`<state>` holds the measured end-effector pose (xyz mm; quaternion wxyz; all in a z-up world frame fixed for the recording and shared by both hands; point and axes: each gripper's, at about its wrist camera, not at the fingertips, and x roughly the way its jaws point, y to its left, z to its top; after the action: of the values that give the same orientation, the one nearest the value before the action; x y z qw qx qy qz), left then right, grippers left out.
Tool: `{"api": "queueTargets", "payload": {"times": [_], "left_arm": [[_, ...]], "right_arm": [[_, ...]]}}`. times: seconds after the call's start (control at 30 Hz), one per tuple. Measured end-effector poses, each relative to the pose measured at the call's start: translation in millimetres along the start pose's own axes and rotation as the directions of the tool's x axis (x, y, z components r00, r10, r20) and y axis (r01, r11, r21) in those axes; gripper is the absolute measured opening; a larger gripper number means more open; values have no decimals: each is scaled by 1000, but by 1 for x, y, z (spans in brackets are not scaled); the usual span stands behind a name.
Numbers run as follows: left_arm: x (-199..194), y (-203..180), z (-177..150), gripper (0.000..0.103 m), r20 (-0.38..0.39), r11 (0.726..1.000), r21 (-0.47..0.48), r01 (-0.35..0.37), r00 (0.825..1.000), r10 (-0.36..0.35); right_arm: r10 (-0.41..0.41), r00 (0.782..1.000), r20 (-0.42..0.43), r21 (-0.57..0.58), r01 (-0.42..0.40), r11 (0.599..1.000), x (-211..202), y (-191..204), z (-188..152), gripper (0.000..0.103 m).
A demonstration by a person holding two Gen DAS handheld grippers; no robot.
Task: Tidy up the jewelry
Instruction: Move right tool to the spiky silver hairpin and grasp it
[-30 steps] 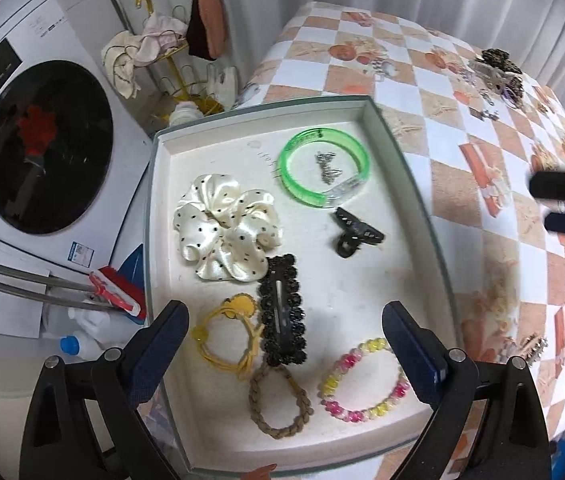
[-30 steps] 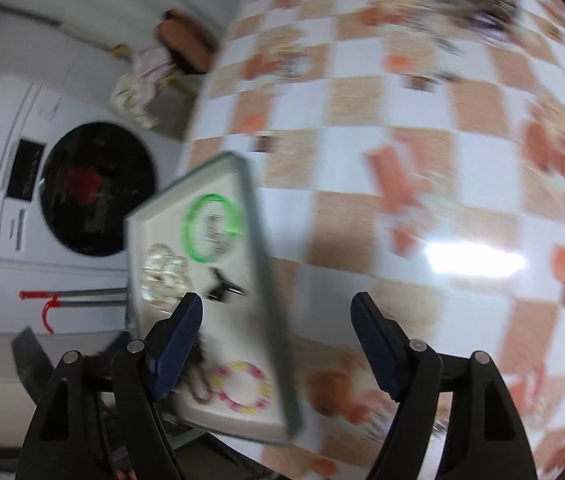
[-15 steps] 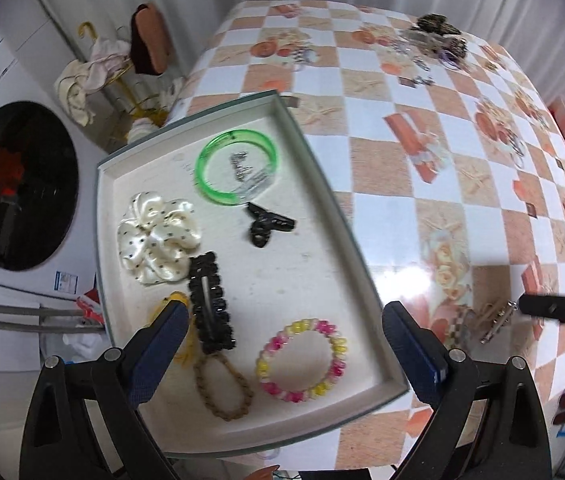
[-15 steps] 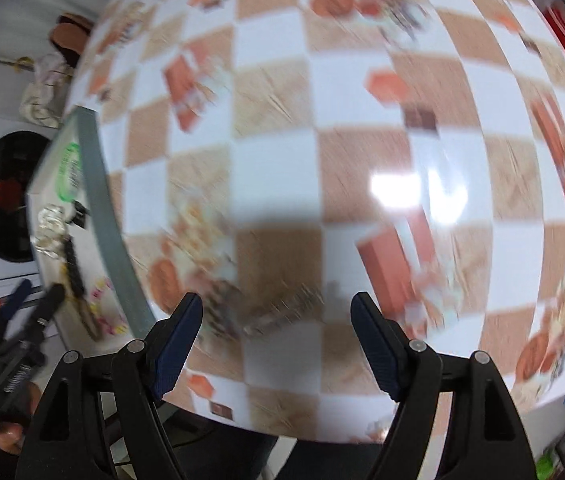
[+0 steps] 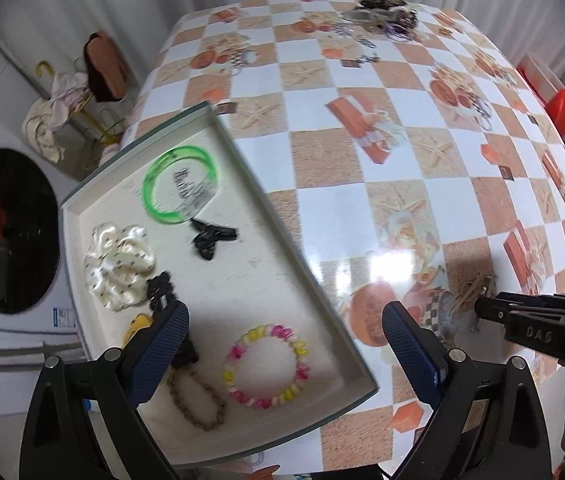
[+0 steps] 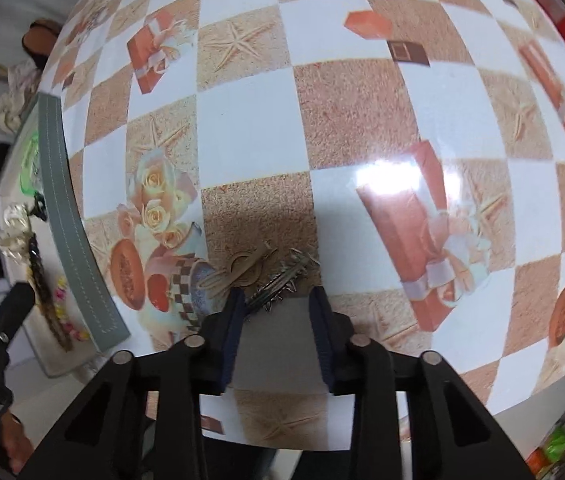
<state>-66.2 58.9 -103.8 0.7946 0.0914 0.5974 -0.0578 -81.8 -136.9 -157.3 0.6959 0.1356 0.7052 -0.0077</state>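
Left gripper (image 5: 284,342) spread wide above grey tray (image 5: 278,224) holding green bangle (image 5: 180,184) and beaded bracelet (image 5: 266,362); right gripper (image 6: 276,306) half-closed around spiked silver hair clip (image 6: 284,278) on checkered tablecloth (image 6: 250,132), not yet pinching

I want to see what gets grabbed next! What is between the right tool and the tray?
In the right wrist view, two hair clips lie there: a spiky silver clip at the right tool, then a beige clip; bare tablecloth reaches the tray.
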Motion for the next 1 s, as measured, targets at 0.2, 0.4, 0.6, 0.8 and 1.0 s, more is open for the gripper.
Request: {"api": "queueTargets", "payload": {"times": [0.2,0.4,0.6,0.8,1.0], "left_arm": [[1,-26,10,101,4,998,59,25,1000,-26],[6,-52,13,101,-7,992,115,48,999,-48],[6,-72,13,101,-17,983,167,75,997,-73],[12,-99,13,101,-43,964,240,114,993,-106],[25,-133,12,94,-84,930,328,167,985,-148]], "right_arm": [[-66,998,18,-34,67,997,-4,-9,-8,21],[-77,997,28,-20,78,997,-10,-33,-10,20],[-74,997,37,-78,77,994,-10,-35,-7,21],[-89,995,53,-126,95,988,-11,-33,-14,12],[-74,996,54,-70,78,994,-14,-64,-18,12]]}}
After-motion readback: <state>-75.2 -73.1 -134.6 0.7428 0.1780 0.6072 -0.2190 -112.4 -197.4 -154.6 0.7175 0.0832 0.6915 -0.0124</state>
